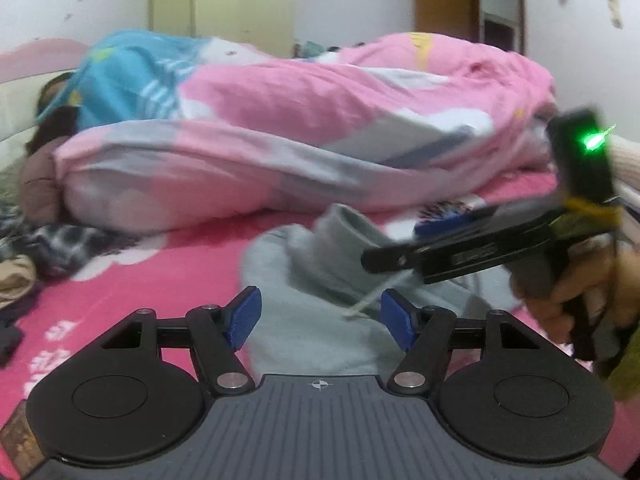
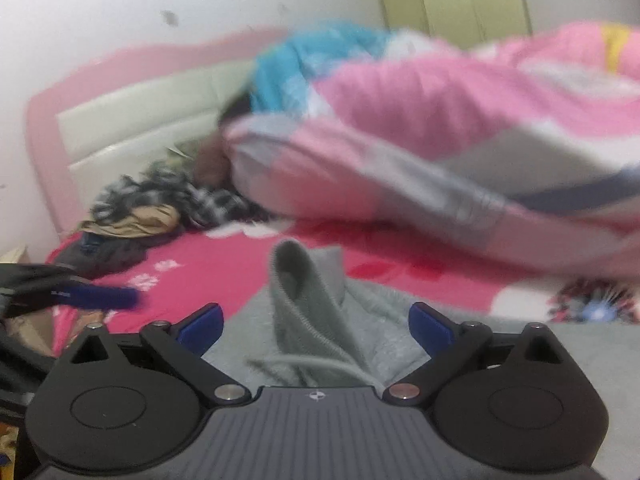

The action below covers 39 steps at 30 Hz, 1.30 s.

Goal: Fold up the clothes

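The soft grey sweatshirt [image 2: 320,320] lies bunched on the bed [image 2: 200,264]. 1 ribbed cuff sticks up and points away toward the puffy pink quilt [image 2: 420,128]. A white cord hangs from it. The bed sheet is bright pink with white flowers. A pile of clothes [image 2: 152,208] sits by the padded headboard. The left gripper [image 1: 320,320] and right gripper [image 2: 316,324] both have their blue fingers open, holding nothing.

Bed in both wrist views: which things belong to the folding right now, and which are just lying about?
In the job:
- grey hoodie
- left gripper, open
- right gripper, open

Lying about:
- pink quilt
- checked garment
- tan garment
- dark clothes
- pink bedsheet
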Each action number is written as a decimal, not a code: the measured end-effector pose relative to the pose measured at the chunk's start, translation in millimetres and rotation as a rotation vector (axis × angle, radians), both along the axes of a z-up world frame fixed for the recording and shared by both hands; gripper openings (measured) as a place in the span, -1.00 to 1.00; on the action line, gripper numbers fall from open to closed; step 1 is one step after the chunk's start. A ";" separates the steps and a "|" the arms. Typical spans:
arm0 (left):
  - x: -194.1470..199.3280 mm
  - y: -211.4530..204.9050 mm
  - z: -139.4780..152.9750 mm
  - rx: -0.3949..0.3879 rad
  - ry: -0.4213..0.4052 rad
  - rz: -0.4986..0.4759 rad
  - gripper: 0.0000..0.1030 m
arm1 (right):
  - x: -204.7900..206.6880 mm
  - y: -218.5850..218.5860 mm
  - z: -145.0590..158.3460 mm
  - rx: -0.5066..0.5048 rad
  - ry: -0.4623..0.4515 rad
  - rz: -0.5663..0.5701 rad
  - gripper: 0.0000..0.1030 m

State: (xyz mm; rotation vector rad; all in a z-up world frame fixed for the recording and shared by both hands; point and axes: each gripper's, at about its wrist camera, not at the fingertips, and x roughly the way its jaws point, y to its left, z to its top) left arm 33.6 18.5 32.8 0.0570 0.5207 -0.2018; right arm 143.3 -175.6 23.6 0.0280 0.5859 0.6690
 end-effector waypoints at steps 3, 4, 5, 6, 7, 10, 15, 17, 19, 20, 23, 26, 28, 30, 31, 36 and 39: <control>10.3 10.7 -4.9 -0.029 0.021 0.033 0.29 | 27.1 1.9 -23.4 0.057 0.152 -0.039 -0.15; 14.0 12.3 -7.5 -0.037 0.027 0.041 0.29 | 31.7 -2.8 -31.0 0.104 0.213 -0.058 -0.28; 18.1 12.5 -10.3 -0.039 0.031 0.044 0.29 | 28.5 -10.6 -33.7 0.163 0.241 -0.093 -0.43; 23.6 10.9 -14.1 -0.035 0.038 0.045 0.29 | 23.9 -21.5 -35.3 0.238 0.264 -0.130 -0.52; 29.9 8.2 -18.2 -0.022 0.050 0.046 0.29 | 18.8 -34.2 -39.2 0.325 0.293 -0.174 -0.55; 48.6 -6.6 -33.5 0.028 0.085 0.032 0.29 | 17.2 -67.6 -65.7 0.563 0.420 -0.325 -0.57; 62.8 -25.0 -48.4 0.121 0.094 0.026 0.29 | 10.4 -65.2 -75.2 0.527 0.383 -0.315 0.16; 66.9 -28.9 -52.0 0.141 0.104 0.034 0.29 | 6.0 -58.3 -72.1 0.475 0.329 -0.305 -0.07; 66.9 -29.6 -51.4 0.146 0.104 0.033 0.29 | 0.8 -55.9 -70.1 0.426 0.308 -0.336 -0.76; 66.7 -30.0 -51.1 0.150 0.100 0.029 0.29 | -2.7 -60.5 -70.7 0.474 0.322 -0.324 -0.76; 71.1 -33.9 -57.7 0.178 0.119 0.025 0.29 | -12.8 -80.5 -74.3 0.585 0.394 -0.312 -0.77; 75.6 -36.5 -66.6 0.192 0.152 0.022 0.29 | -10.0 -87.1 -96.4 0.566 0.460 -0.389 -0.76; 77.1 -37.5 -70.8 0.208 0.158 0.018 0.30 | -11.4 -93.6 -101.3 0.602 0.480 -0.387 -0.73; 77.8 -37.3 -73.0 0.213 0.162 0.015 0.30 | -19.3 -93.1 -90.9 0.554 0.427 -0.378 -0.64; 78.0 -36.8 -73.6 0.212 0.163 0.014 0.30 | -23.2 -93.0 -85.8 0.531 0.400 -0.374 -0.57; 78.7 -37.7 -75.2 0.213 0.165 0.016 0.30 | -29.1 -111.7 -72.3 0.520 0.315 -0.423 0.25; 78.5 -37.5 -75.6 0.210 0.165 0.016 0.30 | -15.4 -127.0 -81.2 0.599 0.388 -0.433 0.34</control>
